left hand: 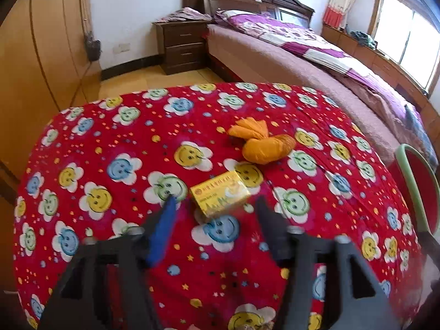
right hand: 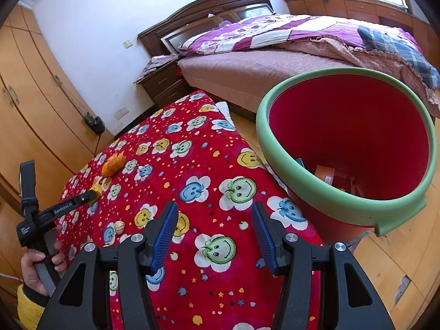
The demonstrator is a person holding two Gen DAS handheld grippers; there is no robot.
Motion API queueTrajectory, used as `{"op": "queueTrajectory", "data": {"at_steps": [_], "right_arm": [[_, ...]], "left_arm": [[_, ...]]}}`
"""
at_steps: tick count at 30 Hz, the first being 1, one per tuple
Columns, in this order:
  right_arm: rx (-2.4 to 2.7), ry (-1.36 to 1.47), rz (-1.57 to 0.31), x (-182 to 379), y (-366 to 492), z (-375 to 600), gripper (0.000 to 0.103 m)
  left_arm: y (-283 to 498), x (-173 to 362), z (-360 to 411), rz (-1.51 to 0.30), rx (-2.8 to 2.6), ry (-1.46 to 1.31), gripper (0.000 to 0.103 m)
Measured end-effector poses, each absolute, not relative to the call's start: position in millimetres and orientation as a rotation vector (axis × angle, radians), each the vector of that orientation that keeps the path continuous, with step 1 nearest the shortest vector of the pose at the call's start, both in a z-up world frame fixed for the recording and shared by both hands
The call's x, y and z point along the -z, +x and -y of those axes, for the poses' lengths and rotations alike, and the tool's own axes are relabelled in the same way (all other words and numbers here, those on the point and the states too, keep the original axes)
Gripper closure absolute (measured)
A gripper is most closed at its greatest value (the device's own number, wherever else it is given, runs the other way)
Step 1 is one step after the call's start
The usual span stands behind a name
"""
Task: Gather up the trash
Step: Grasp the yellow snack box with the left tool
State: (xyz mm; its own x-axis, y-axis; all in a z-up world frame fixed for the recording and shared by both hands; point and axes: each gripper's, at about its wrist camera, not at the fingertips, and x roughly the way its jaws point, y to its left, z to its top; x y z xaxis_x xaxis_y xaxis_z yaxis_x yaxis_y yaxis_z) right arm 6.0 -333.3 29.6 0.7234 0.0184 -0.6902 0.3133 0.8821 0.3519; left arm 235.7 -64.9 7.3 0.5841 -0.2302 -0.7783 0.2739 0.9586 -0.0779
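A small yellow box lies on the red smiley-flower cloth of the table. My left gripper is open, one fingertip on each side of the box, and neither pad touches it. Just beyond the box sits a knotted orange plastic bag. The right wrist view shows the same box, the bag and the left gripper held in a person's hand. My right gripper hangs open over the cloth, nothing between its fingers.
A red bin with a green rim stands on the floor at the table's right edge, with a few scraps inside. A small beige crumpled thing lies on the cloth. A bed, a nightstand and wardrobes stand beyond.
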Motion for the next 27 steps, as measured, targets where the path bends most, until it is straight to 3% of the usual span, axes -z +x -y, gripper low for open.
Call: {"op": "queueTrajectory", "data": {"at_steps": [11,15,27], "right_arm": [[0.163,0.485,-0.746,-29,4,339,0.046],[0.161,0.476,-0.743,-32,5,338,0.046],[0.048,0.379,-0.733,-61,32,298,0.046]], "left_arm": [[255,4,77,-0.948,0.214,0.025,0.038],[252,4,77,-0.937,0.226,0.036,0.054],[255,-22,19,-0.864,0.140,0.006,0.054]]}}
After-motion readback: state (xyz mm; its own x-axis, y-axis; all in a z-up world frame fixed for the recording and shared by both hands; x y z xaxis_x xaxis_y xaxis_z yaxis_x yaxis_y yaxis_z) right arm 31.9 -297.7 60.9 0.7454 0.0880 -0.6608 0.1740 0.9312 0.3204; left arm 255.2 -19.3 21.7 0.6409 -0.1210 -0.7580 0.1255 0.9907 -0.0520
